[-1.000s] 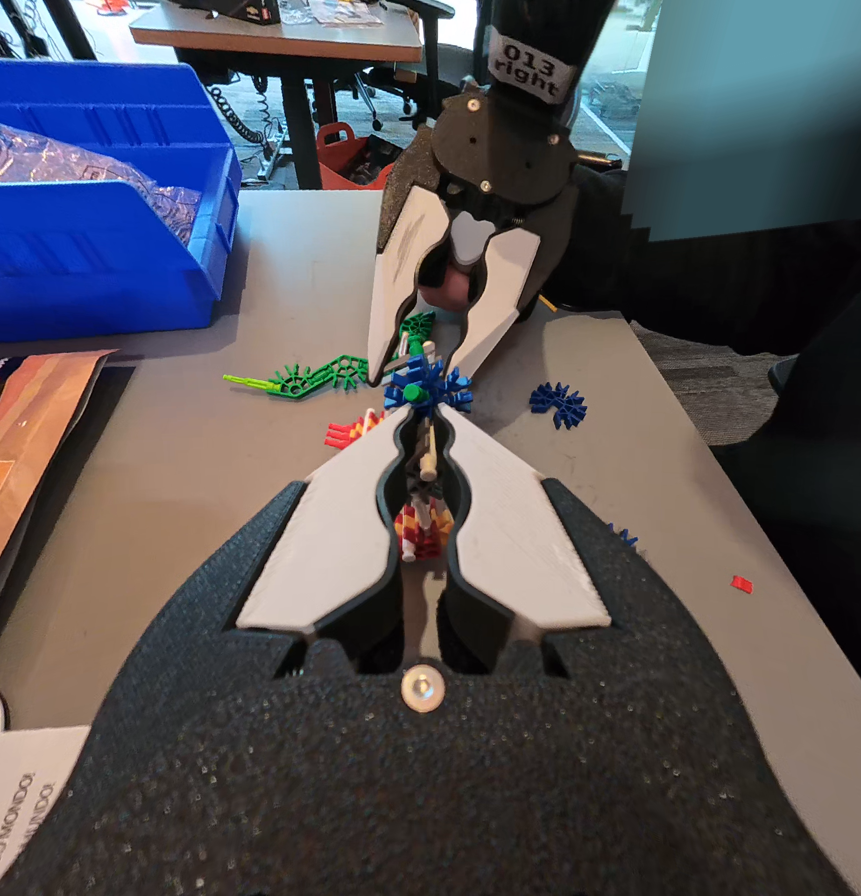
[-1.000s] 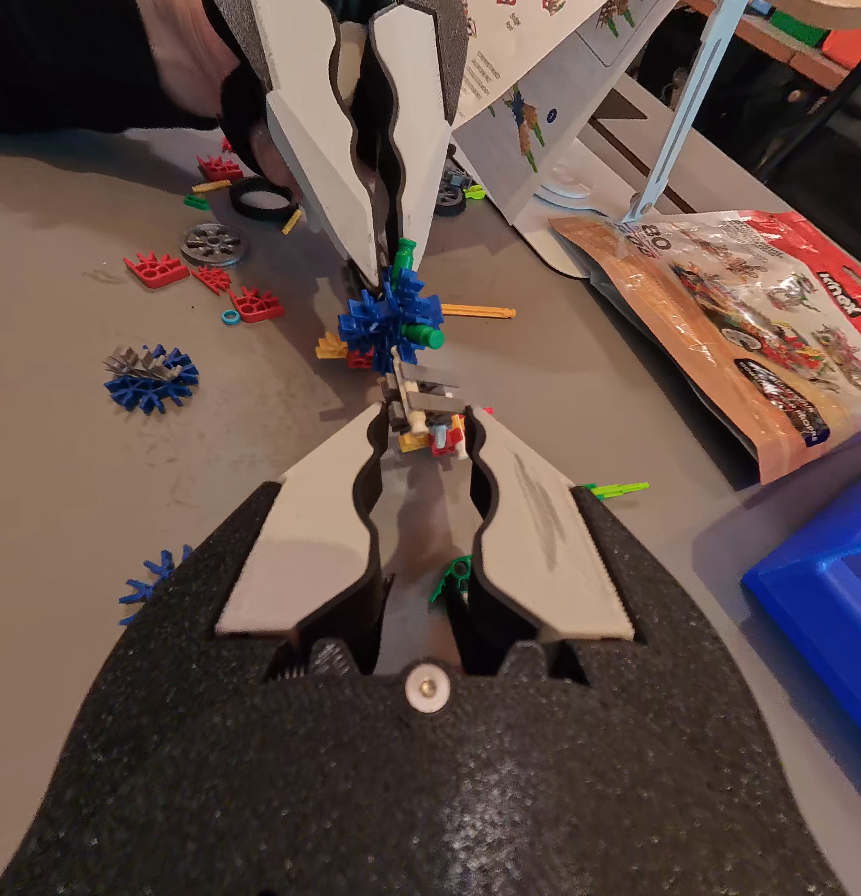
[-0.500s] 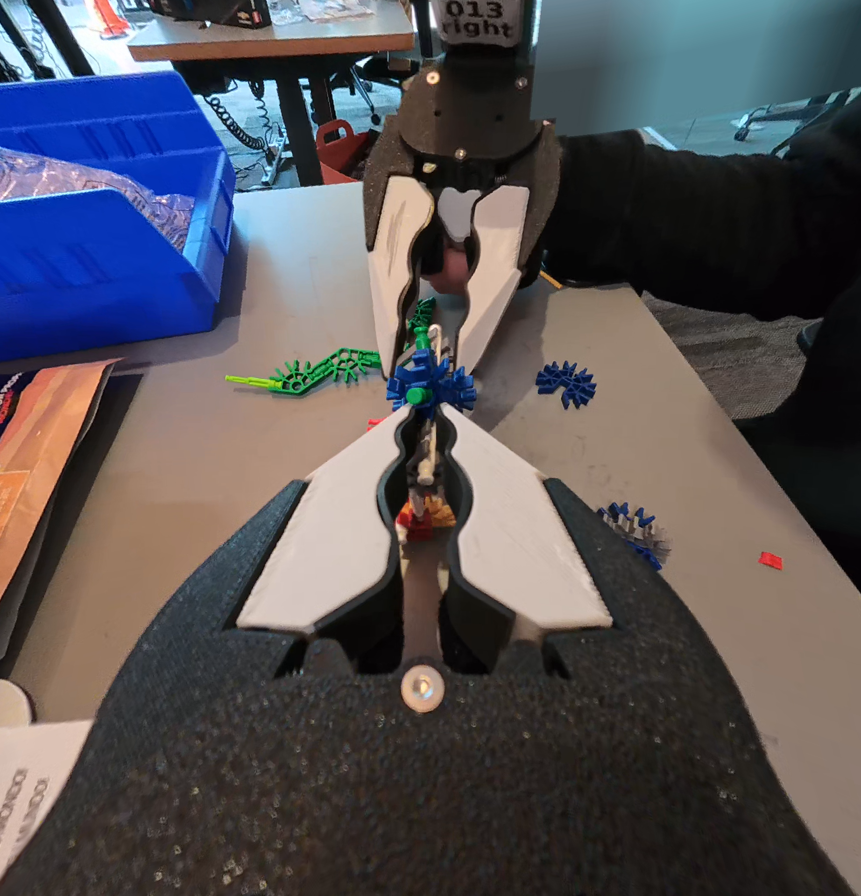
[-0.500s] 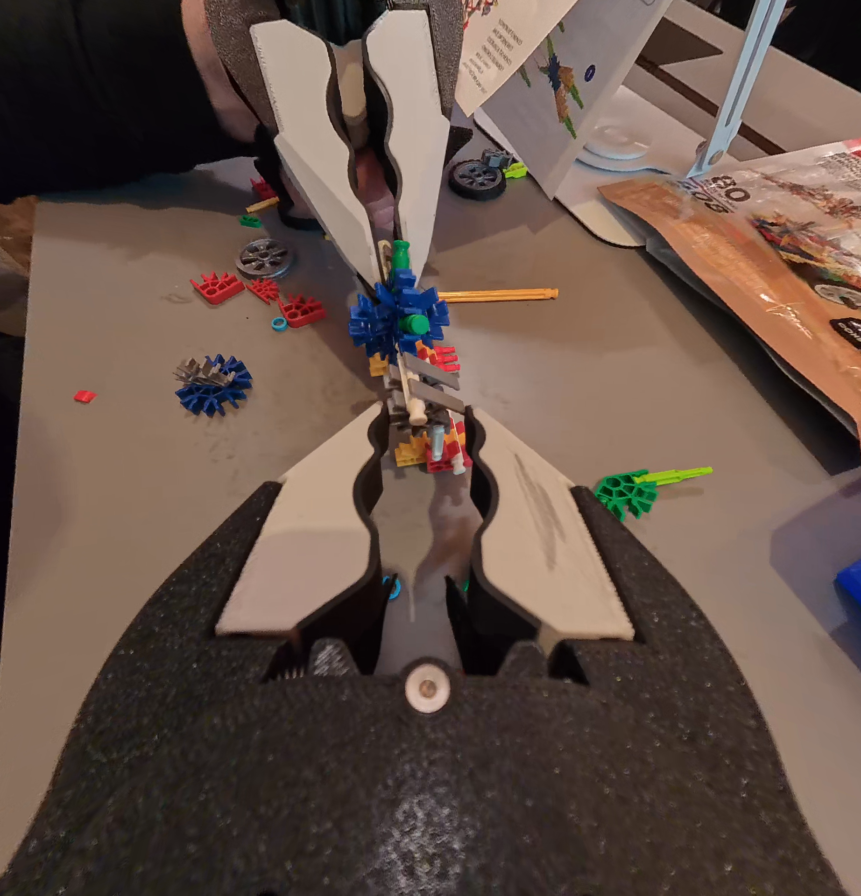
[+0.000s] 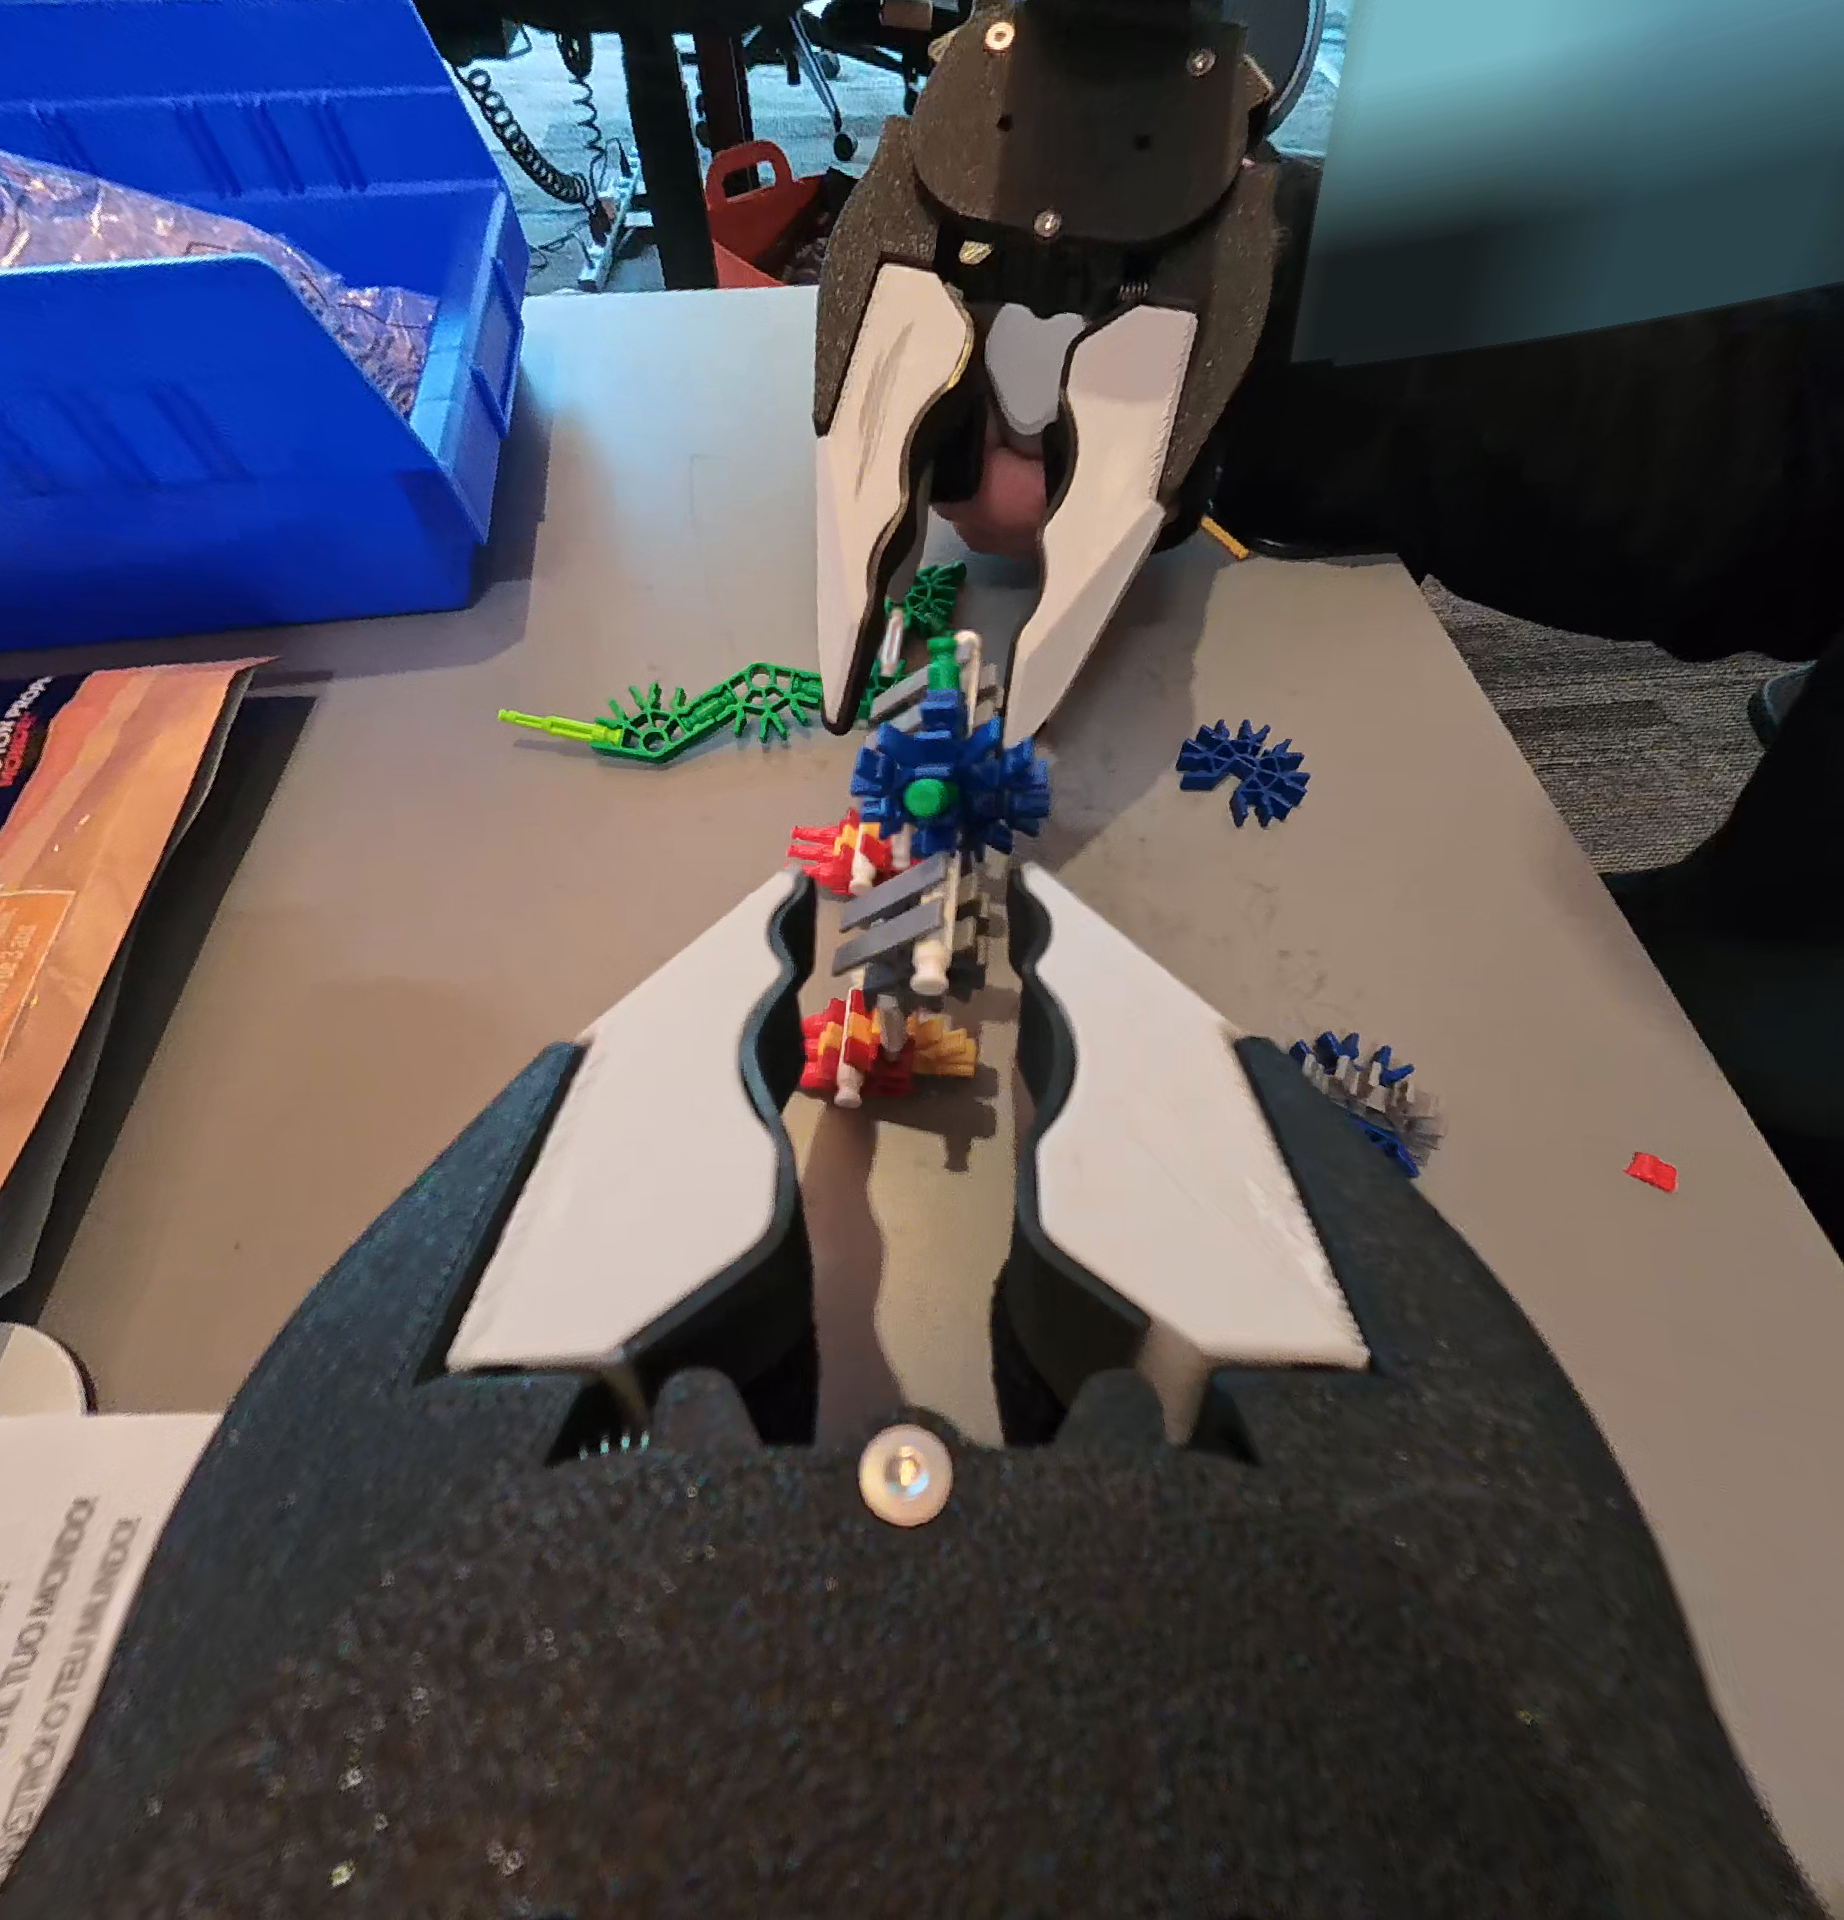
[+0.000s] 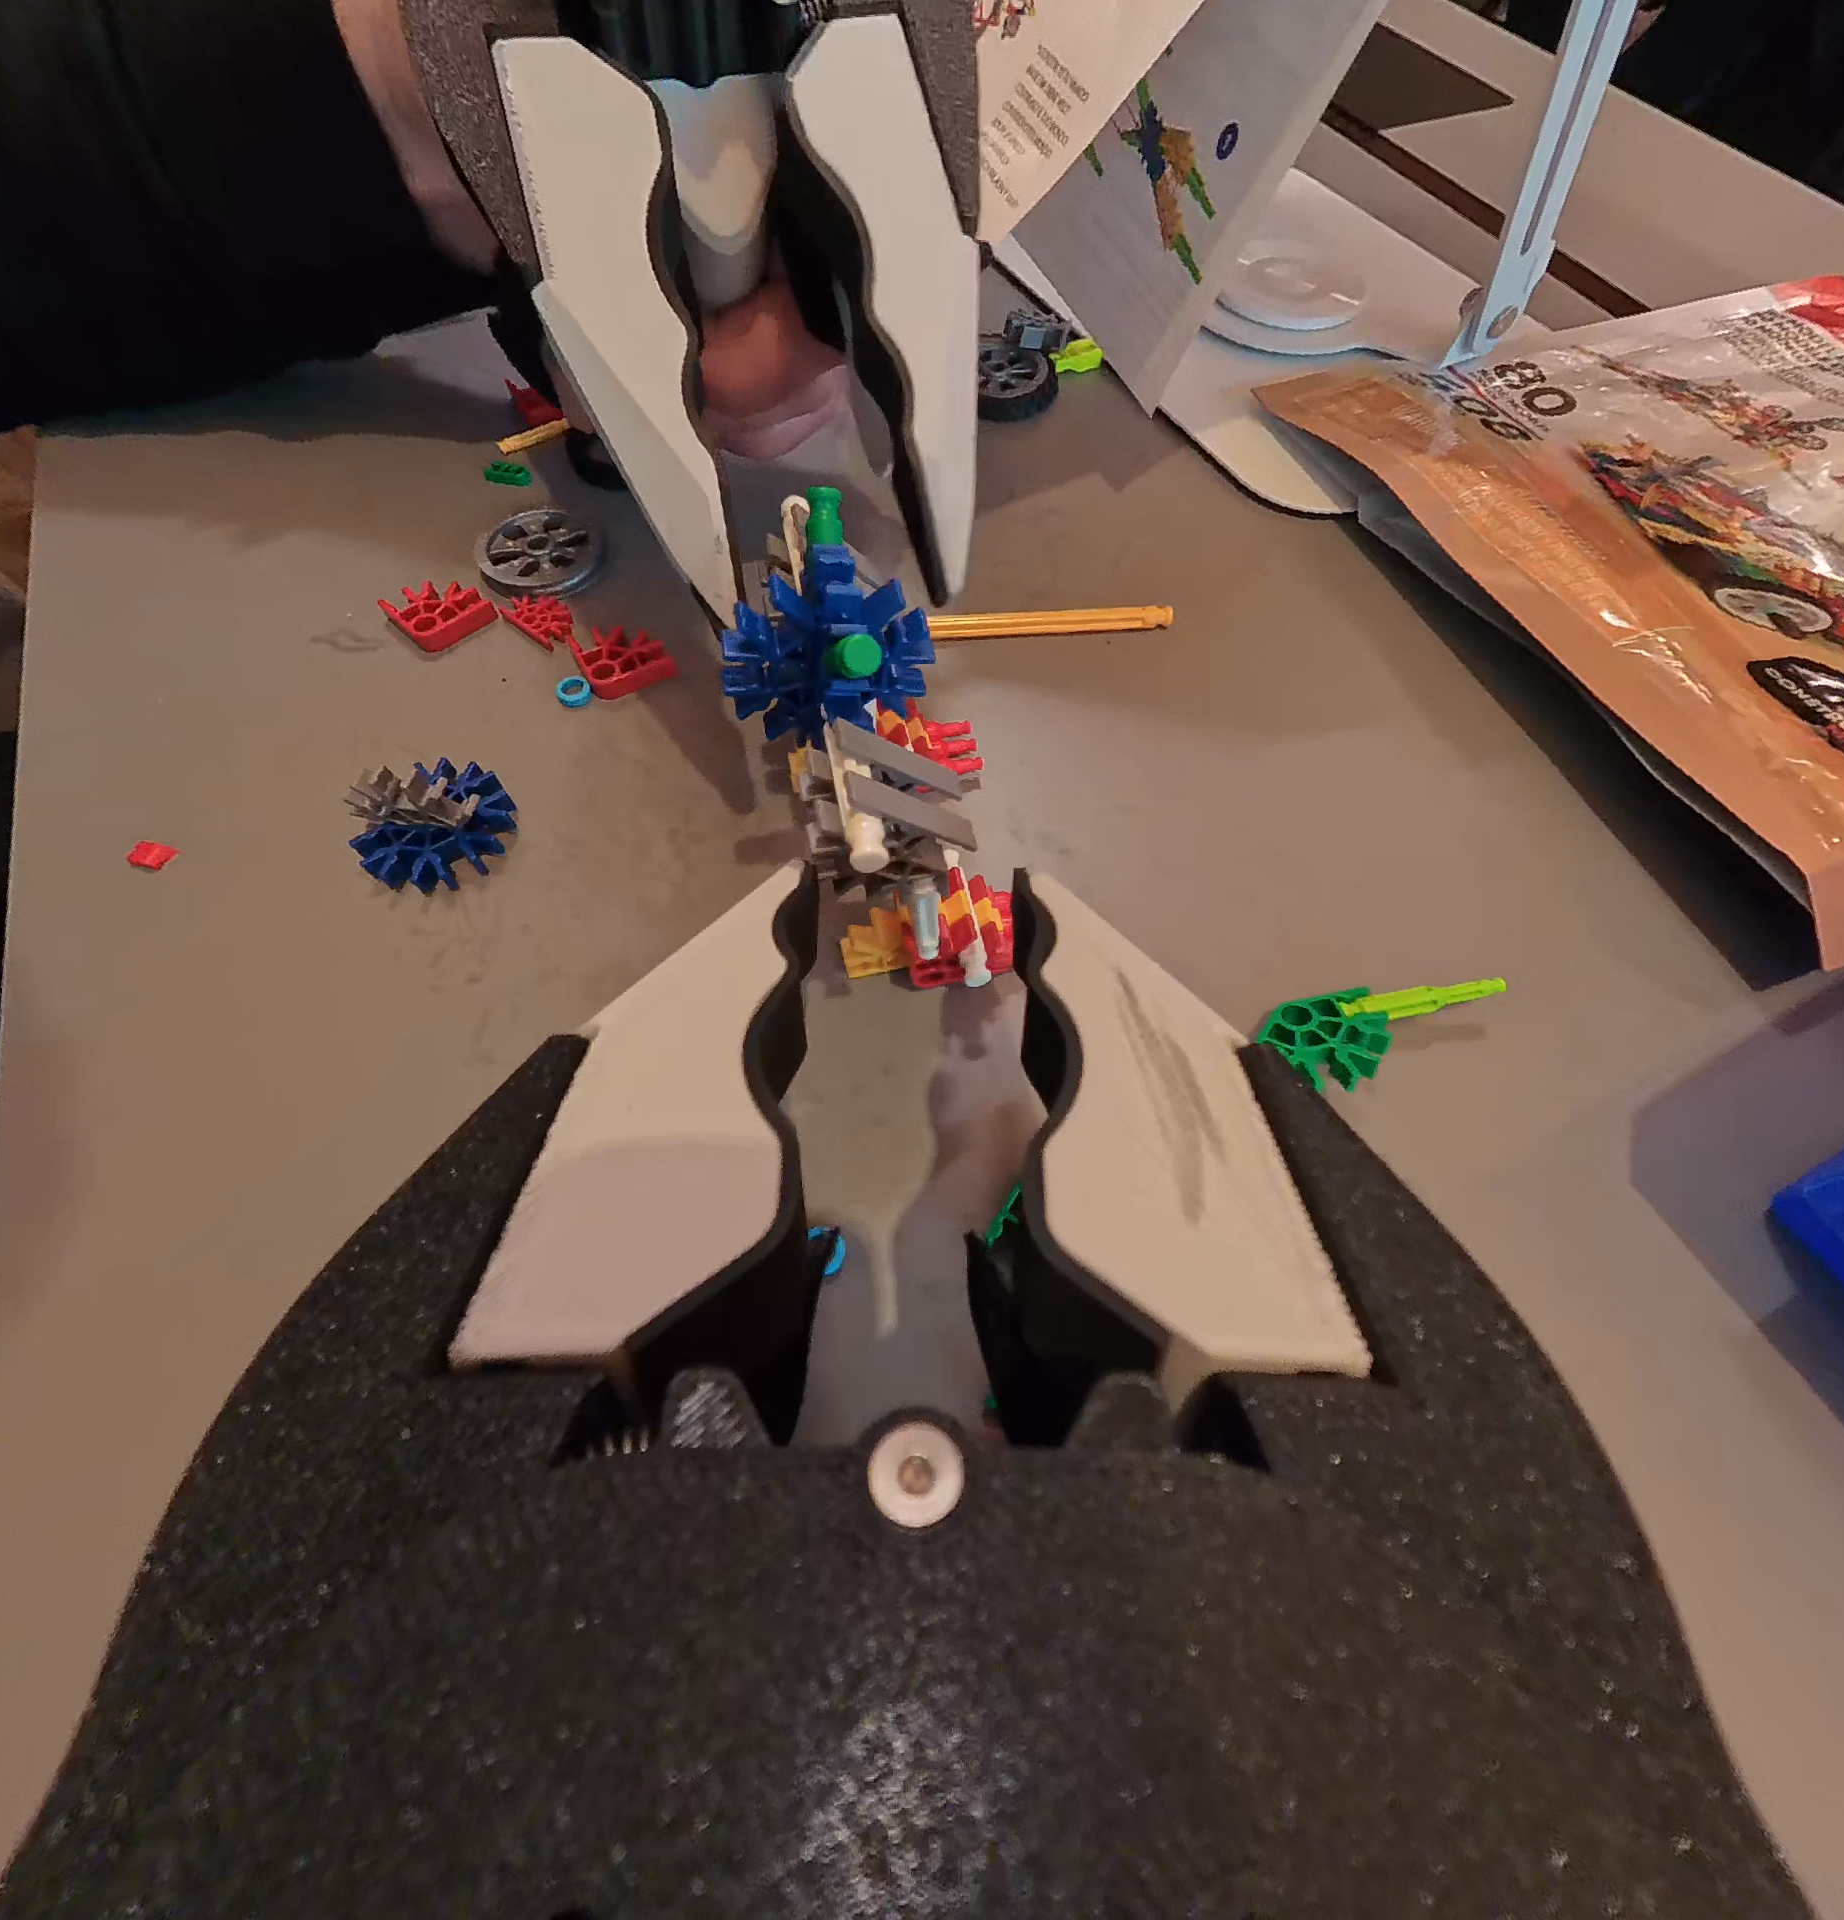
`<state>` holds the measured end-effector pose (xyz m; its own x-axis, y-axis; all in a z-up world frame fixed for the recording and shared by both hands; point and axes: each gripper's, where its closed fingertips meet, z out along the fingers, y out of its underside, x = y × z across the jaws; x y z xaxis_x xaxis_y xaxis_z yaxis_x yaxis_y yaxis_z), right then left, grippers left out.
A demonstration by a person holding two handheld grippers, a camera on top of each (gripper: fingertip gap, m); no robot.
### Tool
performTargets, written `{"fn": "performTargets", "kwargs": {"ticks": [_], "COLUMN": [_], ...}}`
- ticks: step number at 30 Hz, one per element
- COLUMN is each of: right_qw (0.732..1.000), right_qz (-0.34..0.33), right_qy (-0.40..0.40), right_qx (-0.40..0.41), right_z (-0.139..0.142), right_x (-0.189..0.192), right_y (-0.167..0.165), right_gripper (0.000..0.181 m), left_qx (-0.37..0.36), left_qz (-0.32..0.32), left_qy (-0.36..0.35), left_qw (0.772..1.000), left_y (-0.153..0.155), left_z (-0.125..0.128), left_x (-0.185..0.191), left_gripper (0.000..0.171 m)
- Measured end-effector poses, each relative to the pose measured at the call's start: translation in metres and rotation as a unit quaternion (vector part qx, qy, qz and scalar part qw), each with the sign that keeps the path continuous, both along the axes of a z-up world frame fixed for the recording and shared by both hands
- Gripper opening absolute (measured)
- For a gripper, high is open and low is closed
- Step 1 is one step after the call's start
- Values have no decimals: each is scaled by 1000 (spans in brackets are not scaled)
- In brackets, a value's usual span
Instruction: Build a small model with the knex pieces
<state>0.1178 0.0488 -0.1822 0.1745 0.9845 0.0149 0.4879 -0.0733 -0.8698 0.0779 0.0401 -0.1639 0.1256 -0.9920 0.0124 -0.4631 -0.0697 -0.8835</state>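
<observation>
1. Since a second ago, left gripper has gone from clamped on the model to released: fingers now spread either side of it, gaps visible both sides.
2. Right gripper jaws also stand apart, straddling the model's near end; red-yellow cluster sits between the tips. Can't tell if the right finger touches it, no clear squeeze.
3. Model is a rod with grey slats, blue connector hub with green cap at mid-length, red/yellow connectors at each end. It lies on the table between the two grippers, which face each other along it.
4. Left view only: blue bin holding a clear plastic bag, far left; green connector chain left of the model; blue connector to its right, apart.
5. Right view only: red connectors, grey wheel and light-blue ring left of the model; orange rod just right of the hub; black wheel farther back; instruction sheet propped up behind.
6. Both views: blue-grey connector stack and red chip near the table edge; orange bag opposite side.
7. Right view sees just one end of the green chain; left view sees its whole length.
8. Hand shows behind the left gripper's fingers in right view.
</observation>
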Motion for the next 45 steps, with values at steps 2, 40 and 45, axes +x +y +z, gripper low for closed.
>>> {"fn": "performTargets", "kwargs": {"ticks": [2,40,45], "right_qw": [1000,980,983], "right_qz": [-7,-187,-184], "right_qy": [-4,-68,3], "right_qx": [2,8,-7], "right_z": [-2,-24,-4], "right_x": [1,51,48], "right_y": [2,56,56], "right_gripper": [34,23,23], "left_qx": [6,29,32], "left_qz": [-2,29,34], "left_qy": [2,62,55], "left_qw": [1000,997,997], "left_y": [-1,10,11], "left_z": [-1,-18,-14], "left_x": [0,0,0], "left_gripper": [29,39,39]}}
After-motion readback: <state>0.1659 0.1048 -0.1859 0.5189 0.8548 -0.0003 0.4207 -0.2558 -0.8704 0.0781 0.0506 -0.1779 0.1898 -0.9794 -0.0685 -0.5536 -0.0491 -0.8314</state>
